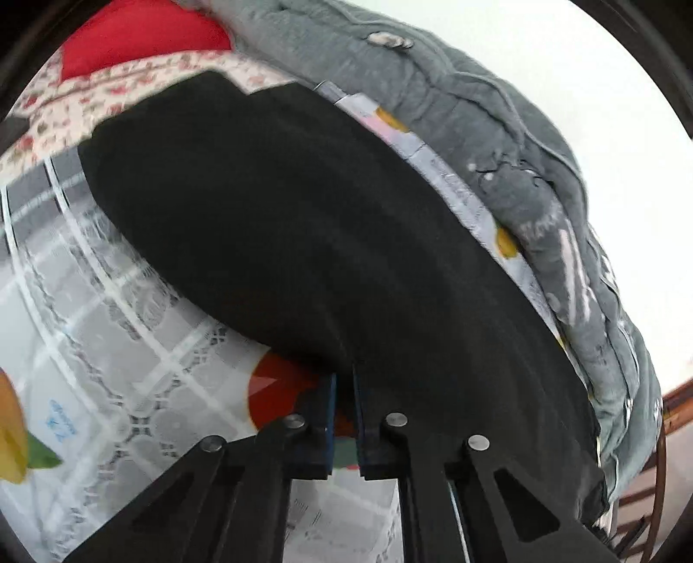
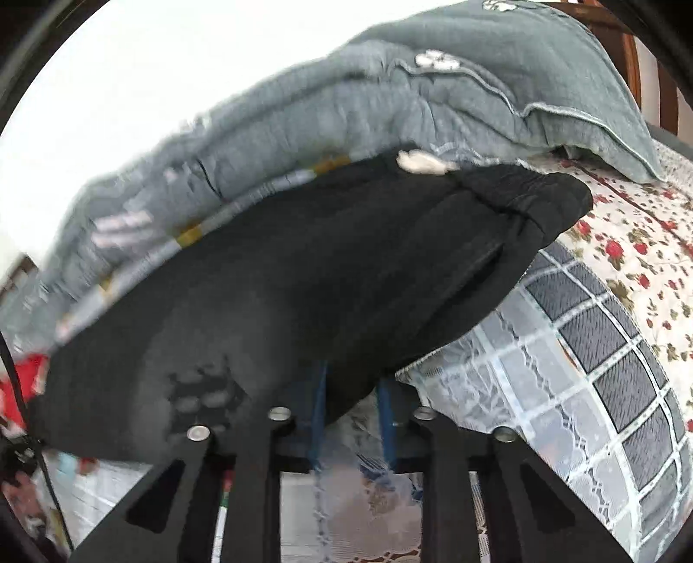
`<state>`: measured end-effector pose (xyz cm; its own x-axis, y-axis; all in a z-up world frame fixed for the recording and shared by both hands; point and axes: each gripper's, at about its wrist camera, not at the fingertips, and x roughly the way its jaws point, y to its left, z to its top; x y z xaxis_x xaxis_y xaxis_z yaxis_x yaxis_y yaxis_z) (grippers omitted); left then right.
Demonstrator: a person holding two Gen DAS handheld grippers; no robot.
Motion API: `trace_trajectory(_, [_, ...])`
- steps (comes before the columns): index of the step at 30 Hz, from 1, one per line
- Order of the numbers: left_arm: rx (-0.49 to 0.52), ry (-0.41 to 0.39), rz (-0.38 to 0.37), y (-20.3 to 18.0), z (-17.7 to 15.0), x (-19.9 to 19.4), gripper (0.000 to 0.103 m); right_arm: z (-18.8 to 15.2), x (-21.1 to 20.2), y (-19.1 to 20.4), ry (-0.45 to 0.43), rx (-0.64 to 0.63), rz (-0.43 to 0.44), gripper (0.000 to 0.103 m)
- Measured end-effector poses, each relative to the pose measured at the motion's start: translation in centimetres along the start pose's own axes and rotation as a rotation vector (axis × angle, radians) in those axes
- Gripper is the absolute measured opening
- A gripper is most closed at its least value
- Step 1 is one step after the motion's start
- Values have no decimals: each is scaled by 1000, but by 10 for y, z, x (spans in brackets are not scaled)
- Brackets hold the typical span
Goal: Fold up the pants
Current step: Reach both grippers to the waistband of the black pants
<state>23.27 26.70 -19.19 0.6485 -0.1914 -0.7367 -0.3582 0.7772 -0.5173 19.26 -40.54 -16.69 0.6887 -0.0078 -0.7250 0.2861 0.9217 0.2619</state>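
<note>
The black pants (image 1: 303, 225) lie spread across the bed, filling the middle of the left wrist view. My left gripper (image 1: 344, 381) is nearly closed, and its tips go under the near edge of the pants, so a pinch on the cloth shows. In the right wrist view the pants (image 2: 325, 268) lie with the waistband (image 2: 532, 203) at the far right. My right gripper (image 2: 351, 385) has its blue fingers (image 2: 318, 389) a little apart with the pants' near edge draped over the tips. Whether they clamp the cloth is hidden.
A grey quilt (image 1: 519, 143) and a grey pillow (image 2: 541, 73) are piled along the far side of the pants. The bed has a lace checked cover (image 1: 130, 325) and a floral sheet (image 2: 636, 242). A red cushion (image 1: 143, 34) lies at the far left.
</note>
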Motion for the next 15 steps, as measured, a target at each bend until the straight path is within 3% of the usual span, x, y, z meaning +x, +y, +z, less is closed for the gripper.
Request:
trace_trajectory(7, [129, -116, -8, -36, 20, -41, 7, 31, -26, 19, -84, -74, 57, 16])
trace_trajectory(12, [250, -172, 32, -79, 51, -39, 7, 65, -17, 40, -110, -141, 52, 15])
trace_trajectory(15, [269, -200, 29, -99, 79, -30, 7, 89, -6, 59, -131, -208, 26, 14])
